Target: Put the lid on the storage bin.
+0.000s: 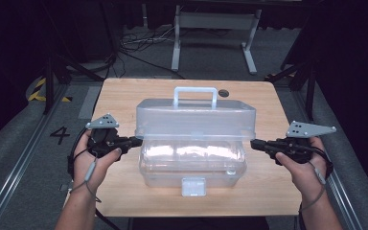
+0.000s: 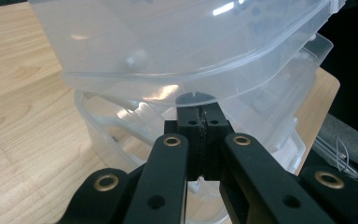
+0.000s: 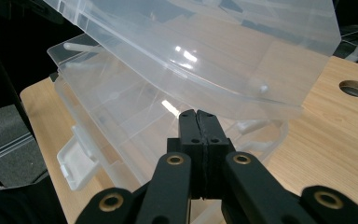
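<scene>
With both my left claw (image 1: 136,141) and right claw (image 1: 255,143) pinched closed and empty under the raised lid (image 1: 195,120) of the clear plastic toolbox (image 1: 193,165) mid-table, I should lift evenly at each end.

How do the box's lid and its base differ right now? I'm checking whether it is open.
The lid is tilted up at the front and carries the handle, while the base sits flat on the table and carries the front latch. The lid looks frosted in the high view; the base looks clearer and glossier. Both are translucent plastic, and a shut hand-held gripper sits at each end.
</scene>
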`<state>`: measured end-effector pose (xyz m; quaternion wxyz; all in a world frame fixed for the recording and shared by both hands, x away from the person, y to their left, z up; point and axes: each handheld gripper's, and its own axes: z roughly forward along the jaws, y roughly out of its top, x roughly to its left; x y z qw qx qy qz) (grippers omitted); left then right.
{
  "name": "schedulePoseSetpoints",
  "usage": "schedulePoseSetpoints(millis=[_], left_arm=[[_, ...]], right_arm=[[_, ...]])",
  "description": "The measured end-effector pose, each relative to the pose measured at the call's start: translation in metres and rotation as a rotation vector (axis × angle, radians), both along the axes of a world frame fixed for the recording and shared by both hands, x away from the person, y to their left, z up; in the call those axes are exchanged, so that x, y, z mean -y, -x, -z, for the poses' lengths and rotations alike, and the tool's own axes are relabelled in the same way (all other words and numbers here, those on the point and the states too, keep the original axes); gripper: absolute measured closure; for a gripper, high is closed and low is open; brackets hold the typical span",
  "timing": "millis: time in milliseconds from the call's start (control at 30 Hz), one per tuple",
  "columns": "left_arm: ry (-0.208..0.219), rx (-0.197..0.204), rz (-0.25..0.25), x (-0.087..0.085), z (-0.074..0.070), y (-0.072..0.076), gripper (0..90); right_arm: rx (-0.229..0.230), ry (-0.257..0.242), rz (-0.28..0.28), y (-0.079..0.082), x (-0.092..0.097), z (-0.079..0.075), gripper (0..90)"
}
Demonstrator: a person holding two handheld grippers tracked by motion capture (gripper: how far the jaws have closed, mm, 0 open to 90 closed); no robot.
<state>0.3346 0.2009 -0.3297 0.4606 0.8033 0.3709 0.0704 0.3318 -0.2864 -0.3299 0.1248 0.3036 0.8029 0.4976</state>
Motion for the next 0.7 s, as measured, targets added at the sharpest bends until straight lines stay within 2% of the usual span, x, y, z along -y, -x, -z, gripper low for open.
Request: schedulePoseSetpoints(millis=[433, 700], left_arm=[[-0.083, -0.040, 0.045, 0.0008, 0.0036, -0.0002, 89.8], [-0.126, -0.063, 0.053, 0.0020, 0.0051, -0.0005, 89.7]], right_arm=[[-0.055, 0.066, -0.035, -0.0006, -0.0030, 0.0037, 90.0], [-0.083, 0.113, -0.045, -0.0015, -0.0060, 0.0064, 90.0]])
